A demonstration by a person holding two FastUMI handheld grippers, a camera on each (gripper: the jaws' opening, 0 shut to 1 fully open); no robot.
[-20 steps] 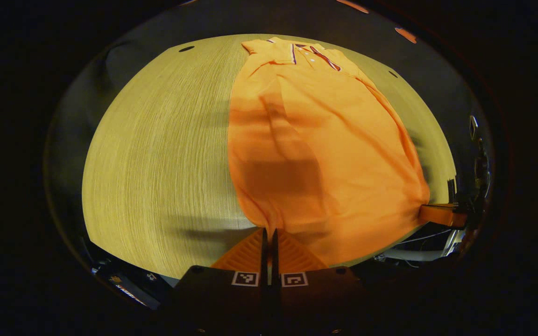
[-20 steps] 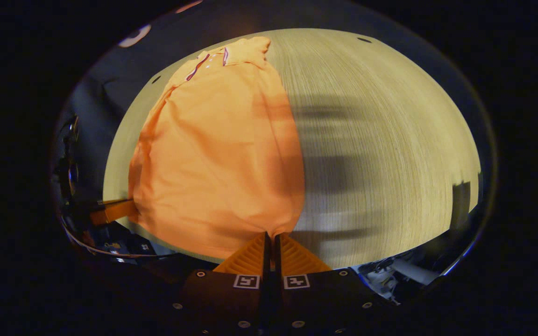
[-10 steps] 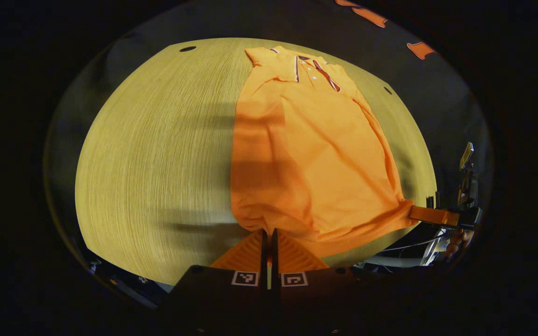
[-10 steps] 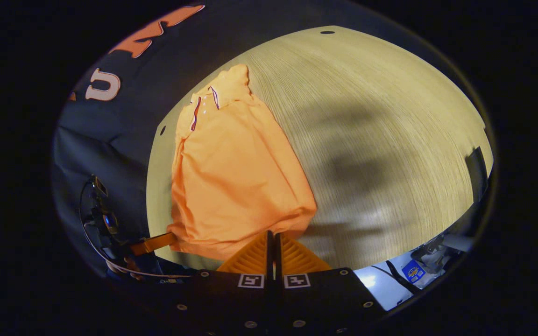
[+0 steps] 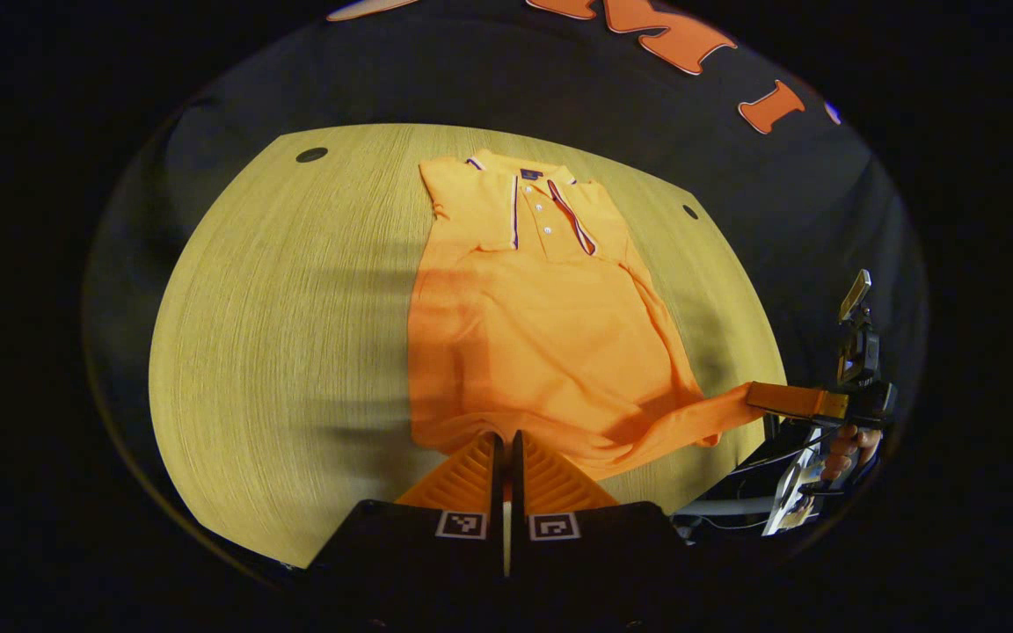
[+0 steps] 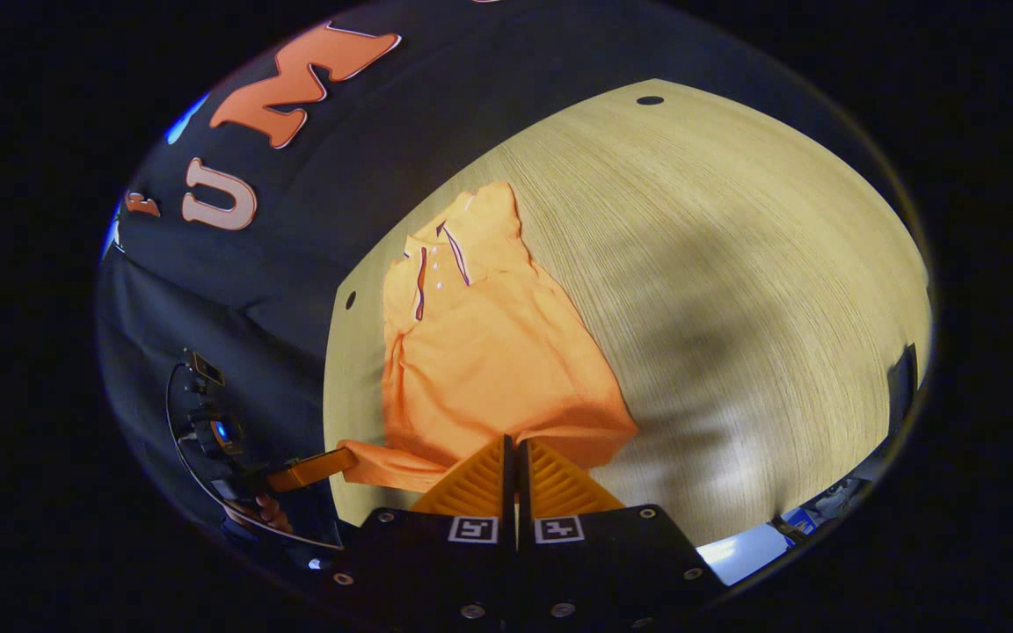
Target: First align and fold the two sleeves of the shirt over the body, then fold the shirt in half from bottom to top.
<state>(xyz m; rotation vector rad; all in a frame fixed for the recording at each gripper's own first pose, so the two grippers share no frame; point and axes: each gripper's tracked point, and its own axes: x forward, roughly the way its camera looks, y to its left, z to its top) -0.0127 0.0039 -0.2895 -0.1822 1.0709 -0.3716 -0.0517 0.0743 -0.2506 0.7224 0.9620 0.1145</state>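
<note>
The left gripper (image 5: 506, 440) has its two fingers pressed together on the bottom hem of the orange shirt (image 5: 542, 343), at the hem's left corner. The right gripper (image 6: 512, 444) is closed the same way on the other corner of the hem; in the left gripper view it shows far at the right (image 5: 748, 400), with the cloth pulled to it in a stretched tip. The shirt lies on the wooden table (image 5: 278, 334), collar (image 5: 533, 198) at the far end near the black wall, and its lower edge is raised off the wood.

The sleeves seem already folded in, so I judge that the bottom-to-top fold is starting. The risks are these. The two corners are not pulled equally, so the hem can arrive crooked at the collar. If the hem is carried low, it can drag the body along the table and open the folded sleeves. A thin pinch of cloth can also slip out of closed fingers during the travel.
</note>
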